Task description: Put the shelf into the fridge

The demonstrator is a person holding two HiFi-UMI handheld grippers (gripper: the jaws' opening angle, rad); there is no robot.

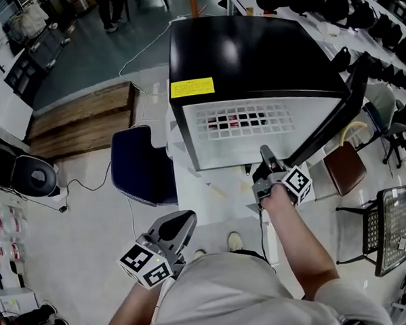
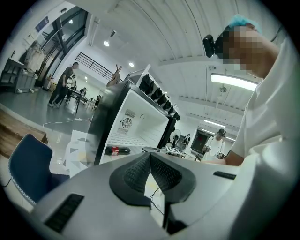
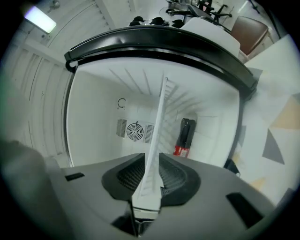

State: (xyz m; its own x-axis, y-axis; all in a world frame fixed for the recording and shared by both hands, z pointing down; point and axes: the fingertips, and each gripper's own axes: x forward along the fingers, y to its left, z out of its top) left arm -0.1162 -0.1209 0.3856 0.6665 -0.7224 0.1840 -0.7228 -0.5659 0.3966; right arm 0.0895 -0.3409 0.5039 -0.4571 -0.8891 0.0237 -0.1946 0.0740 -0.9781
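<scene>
Workshop w/ pale glossy floor (image 1: 90, 218). Wooden platform (image 1: 82, 120) is far out ahead-left of both tongs. Blue chair (image 1: 142, 165) sits just ahead of the L tongs (image 1: 182, 224).

Black fridge (image 1: 251, 54) stands directly ahead of the R tongs (image 1: 267, 163). Its door (image 1: 330, 124) is swung open on the R side of those tongs, and there's a yellow label (image 1: 191, 88) on top near the front edge.

R tongs are pinching the near edge of the white wire shelf (image 1: 245, 121). In the right gripper view the pads are pressed on either side of the shelf (image 3: 159, 117), which shows edge-on and runs straight away from the tongs (image 3: 151, 166) into the fridge cavity. So the shelf is partly inside, front edge at the opening and in the R tongs' grip.

Beyond the R tongs, inside the fridge: a dark cola bottle (image 3: 185, 137) w/ red label lies just R of the shelf line. A round fan grille (image 3: 135, 130) on the back wall is L of it.

L tongs hang low and back near the person's torso, well apart from the fridge. Left gripper view shows them (image 2: 150, 157) pressed together w/ nothing between, and the bottle (image 2: 117, 150) is visible past them, up-left.
</scene>
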